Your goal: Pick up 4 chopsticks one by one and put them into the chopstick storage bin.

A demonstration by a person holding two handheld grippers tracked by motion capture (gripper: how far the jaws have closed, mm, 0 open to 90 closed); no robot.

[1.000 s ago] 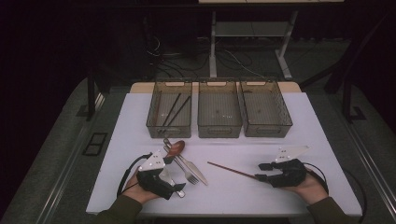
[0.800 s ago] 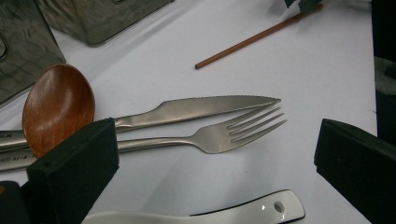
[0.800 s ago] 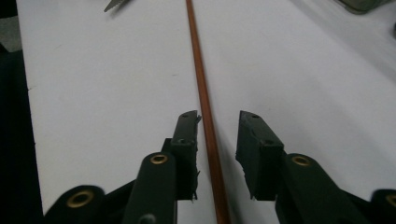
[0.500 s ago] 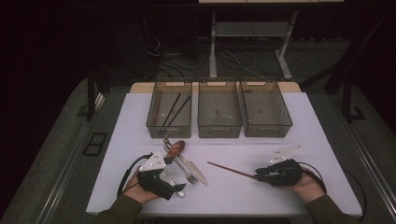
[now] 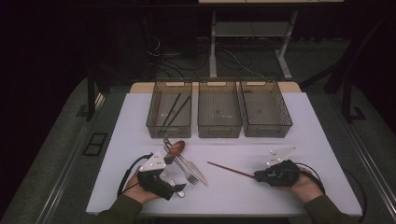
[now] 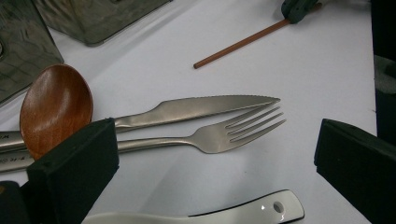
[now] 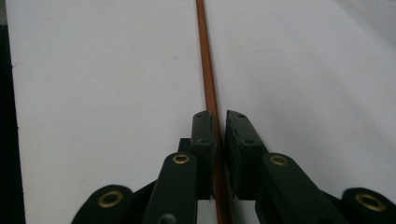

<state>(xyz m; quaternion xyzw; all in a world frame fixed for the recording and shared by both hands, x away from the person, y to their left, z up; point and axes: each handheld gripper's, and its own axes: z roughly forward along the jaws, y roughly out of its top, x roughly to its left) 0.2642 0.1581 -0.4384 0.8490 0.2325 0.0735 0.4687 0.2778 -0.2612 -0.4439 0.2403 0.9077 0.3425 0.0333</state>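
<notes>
1. Since the earlier frame, the right gripper has crept up to the near end of the brown chopstick, and its jaws have just been closing with the stick between them.
2. Now they sit nearly together, pinching that end; the chopstick lies flat on the white table.
3. Step in hand, I judge: securing the grasp.
4. Next comes a lift, then a carry to the left bin, where two chopsticks lie.
5. The left gripper rests spread over the fork.

My white surface sits in a dark room on grey floor; a desk frame and cables stand at upper centre.
</notes>
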